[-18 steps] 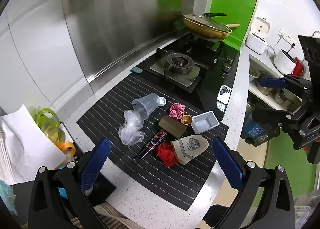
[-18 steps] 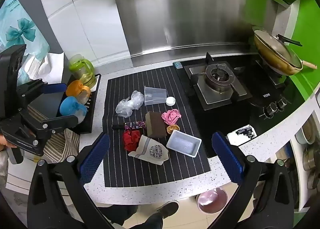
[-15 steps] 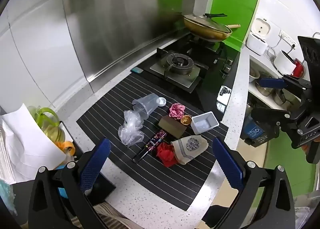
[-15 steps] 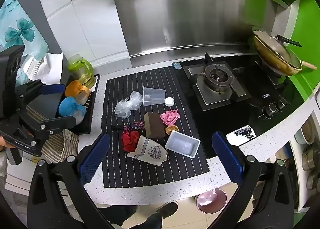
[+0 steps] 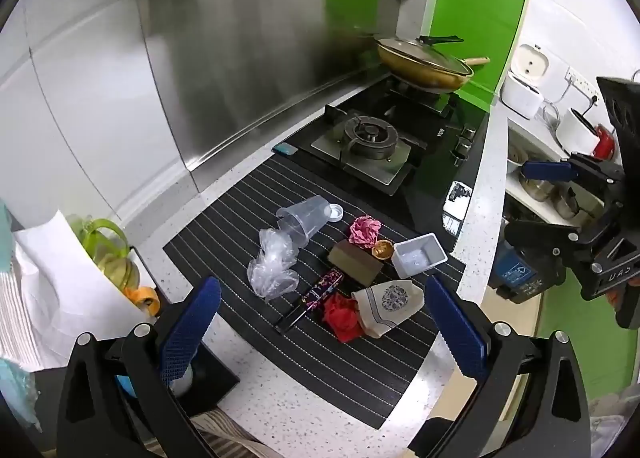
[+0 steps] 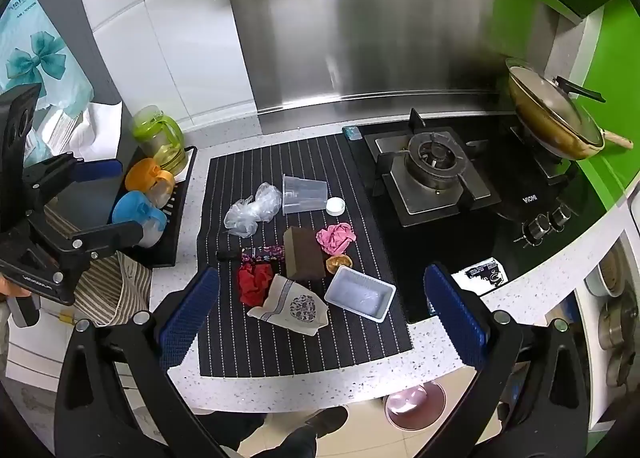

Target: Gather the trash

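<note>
Trash (image 6: 296, 254), a loose cluster of crumpled bag, tipped clear cup, pink and red wads and a white tray, lies mid-way along the striped mat (image 6: 240, 346), so I hold left gripper (image 5: 320, 322) and right gripper (image 6: 320, 314) high, both spread wide and empty, probably to pick a first piece.

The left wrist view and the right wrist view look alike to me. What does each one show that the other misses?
Only the left wrist view shows the white appliances on a side shelf, a red pot, and the right tongs held open in the air.

Only the right wrist view shows the blue cup, the bow poster, a pink bin on the floor, a shoe, and the left tongs, open.

Both show the striped mat with the trash: clear cup, plastic bag, white tray. Both also show the stove and pan.
</note>
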A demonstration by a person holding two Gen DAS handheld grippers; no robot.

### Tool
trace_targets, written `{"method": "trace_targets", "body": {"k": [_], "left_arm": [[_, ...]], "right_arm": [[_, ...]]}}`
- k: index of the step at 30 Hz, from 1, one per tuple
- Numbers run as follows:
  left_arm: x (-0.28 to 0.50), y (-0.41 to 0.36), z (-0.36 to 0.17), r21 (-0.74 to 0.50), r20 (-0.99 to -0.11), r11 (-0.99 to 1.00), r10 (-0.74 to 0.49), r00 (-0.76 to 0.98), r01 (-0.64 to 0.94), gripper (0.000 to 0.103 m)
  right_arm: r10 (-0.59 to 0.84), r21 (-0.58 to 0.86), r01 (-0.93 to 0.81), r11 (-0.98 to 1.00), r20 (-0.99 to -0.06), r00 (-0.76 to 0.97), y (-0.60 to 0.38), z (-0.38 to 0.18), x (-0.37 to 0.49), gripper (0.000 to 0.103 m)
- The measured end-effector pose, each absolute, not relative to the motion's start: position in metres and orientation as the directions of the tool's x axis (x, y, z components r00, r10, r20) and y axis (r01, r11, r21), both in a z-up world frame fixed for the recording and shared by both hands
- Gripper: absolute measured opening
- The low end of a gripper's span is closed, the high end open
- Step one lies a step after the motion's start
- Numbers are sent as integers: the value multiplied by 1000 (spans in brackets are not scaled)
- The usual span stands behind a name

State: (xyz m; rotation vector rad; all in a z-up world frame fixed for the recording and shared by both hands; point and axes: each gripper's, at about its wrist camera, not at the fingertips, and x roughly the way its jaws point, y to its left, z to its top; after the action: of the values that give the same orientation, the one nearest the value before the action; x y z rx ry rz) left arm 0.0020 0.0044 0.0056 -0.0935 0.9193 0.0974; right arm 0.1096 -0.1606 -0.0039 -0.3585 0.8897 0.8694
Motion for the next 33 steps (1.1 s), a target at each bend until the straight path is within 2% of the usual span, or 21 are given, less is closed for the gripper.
{"method": "trace_targets", "body": {"k": [33], "left_arm": [[2,6,2,-42,-791,989,54,609,-143,97]], "right_arm": [[510,78,-790,609,-801,314,-161,-4,112,100]]}}
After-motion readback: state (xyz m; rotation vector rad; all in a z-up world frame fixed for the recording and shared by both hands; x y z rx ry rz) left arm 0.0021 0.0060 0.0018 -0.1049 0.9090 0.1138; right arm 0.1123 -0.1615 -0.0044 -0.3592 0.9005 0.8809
